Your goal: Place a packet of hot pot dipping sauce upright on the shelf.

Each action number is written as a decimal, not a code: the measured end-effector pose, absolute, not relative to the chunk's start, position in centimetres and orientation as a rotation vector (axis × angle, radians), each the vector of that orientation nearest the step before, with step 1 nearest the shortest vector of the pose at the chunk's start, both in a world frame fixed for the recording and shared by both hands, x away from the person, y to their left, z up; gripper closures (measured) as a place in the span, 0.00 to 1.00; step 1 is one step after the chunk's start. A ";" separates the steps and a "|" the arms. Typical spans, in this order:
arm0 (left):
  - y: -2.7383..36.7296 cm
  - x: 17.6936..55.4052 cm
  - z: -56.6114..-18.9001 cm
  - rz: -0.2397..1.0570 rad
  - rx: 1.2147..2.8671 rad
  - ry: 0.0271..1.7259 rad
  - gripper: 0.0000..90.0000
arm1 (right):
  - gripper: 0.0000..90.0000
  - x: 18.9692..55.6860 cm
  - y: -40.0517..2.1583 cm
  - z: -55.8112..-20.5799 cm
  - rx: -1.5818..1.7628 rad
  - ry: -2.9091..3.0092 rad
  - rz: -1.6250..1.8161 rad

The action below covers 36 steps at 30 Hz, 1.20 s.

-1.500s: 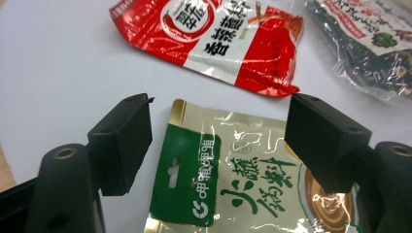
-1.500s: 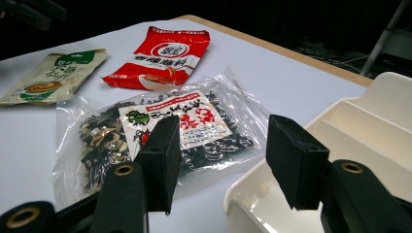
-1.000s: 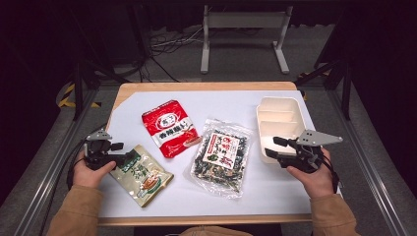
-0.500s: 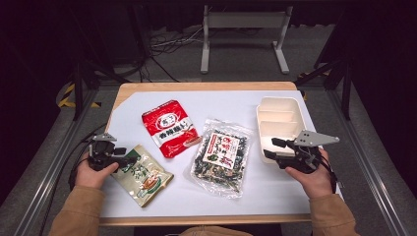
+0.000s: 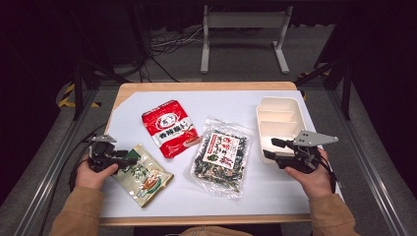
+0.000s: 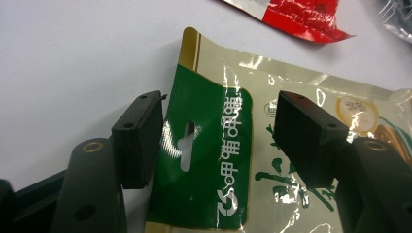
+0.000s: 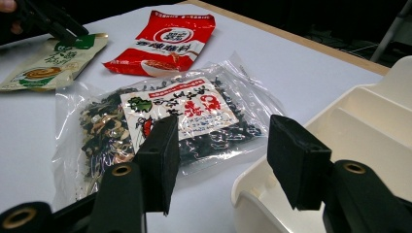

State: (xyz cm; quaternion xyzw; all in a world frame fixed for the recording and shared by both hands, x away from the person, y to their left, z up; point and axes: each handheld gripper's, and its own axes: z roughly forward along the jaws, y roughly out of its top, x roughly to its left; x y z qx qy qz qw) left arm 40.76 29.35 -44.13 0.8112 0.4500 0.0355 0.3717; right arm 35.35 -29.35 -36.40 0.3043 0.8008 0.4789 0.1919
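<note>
My left hand-held gripper (image 5: 129,161) sits at the lower left of the high view, over the top edge of the green pouch (image 5: 143,174) lying flat on the table (image 5: 236,101). Its jaws have just been closing; in the left gripper view the pouch's green header lies between them, pads not yet pressing, so released. My right hand-held gripper (image 5: 269,148) hangs open at the near rim of the white tray (image 5: 278,105), right of centre, holding nothing.
</note>
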 end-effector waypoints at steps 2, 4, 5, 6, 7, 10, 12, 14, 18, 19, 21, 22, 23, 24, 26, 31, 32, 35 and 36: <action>29.4 40.5 -43.8 0.104 2.065 1.143 0.42 | 0.51 35.4 -29.4 -36.4 0.856 2.247 1.346; 29.4 40.2 -43.5 0.101 2.048 1.132 0.44 | 0.51 35.4 -29.4 -36.4 0.857 2.246 1.348; 29.4 40.2 -43.5 0.101 2.048 1.132 0.44 | 0.51 35.4 -29.4 -36.4 0.856 2.247 1.347; 29.4 40.0 -43.3 0.099 2.037 1.124 0.44 | 0.51 35.4 -29.4 -36.4 0.856 2.247 1.347; 29.4 39.9 -43.1 0.099 2.034 1.111 0.45 | 0.51 35.4 -29.4 -36.4 0.857 2.249 1.346; 29.2 39.6 -42.9 0.086 2.025 1.097 0.47 | 0.51 35.5 -29.3 -36.5 0.858 2.252 1.343; 29.2 39.4 -42.9 0.067 2.029 1.090 0.48 | 0.51 35.5 -29.2 -36.5 0.859 2.253 1.344; 29.1 39.2 -42.9 0.057 2.023 1.088 0.48 | 0.51 35.5 -29.2 -36.5 0.858 2.253 1.344; 29.0 39.0 -43.0 0.043 2.026 1.090 0.52 | 0.50 35.5 -29.1 -36.5 0.857 2.255 1.346; 29.0 39.0 -43.0 0.043 2.042 1.093 0.53 | 0.50 35.6 -29.1 -36.6 0.857 2.257 1.346; 28.9 39.0 -43.3 0.043 2.060 1.118 0.55 | 0.50 35.6 -29.0 -36.6 0.856 2.259 1.346; 28.9 39.1 -43.4 0.041 2.072 1.121 0.57 | 0.50 35.6 -29.0 -36.6 0.854 2.262 1.344; 28.9 39.1 -43.5 0.032 2.076 1.126 0.59 | 0.50 35.6 -29.0 -36.6 0.852 2.262 1.344; 28.9 39.1 -43.6 0.024 2.088 1.130 0.60 | 0.50 35.6 -29.0 -36.6 0.852 2.262 1.345; 28.9 39.2 -43.8 0.022 2.100 1.149 0.65 | 0.50 35.6 -29.0 -36.6 0.853 2.263 1.345; 29.1 39.6 -44.2 0.017 2.122 1.199 0.78 | 0.50 35.6 -28.9 -36.6 0.851 2.264 1.343; 29.2 39.6 -44.2 0.023 2.127 1.208 0.84 | 0.51 35.6 -29.0 -36.6 0.848 2.260 1.336; 29.2 39.6 -44.2 0.040 2.120 1.226 0.95 | 0.53 35.6 -29.0 -36.7 0.857 2.258 1.340; 29.2 39.6 -44.2 0.040 2.120 1.226 0.97 | 0.54 35.6 -29.1 -36.7 0.852 2.257 1.339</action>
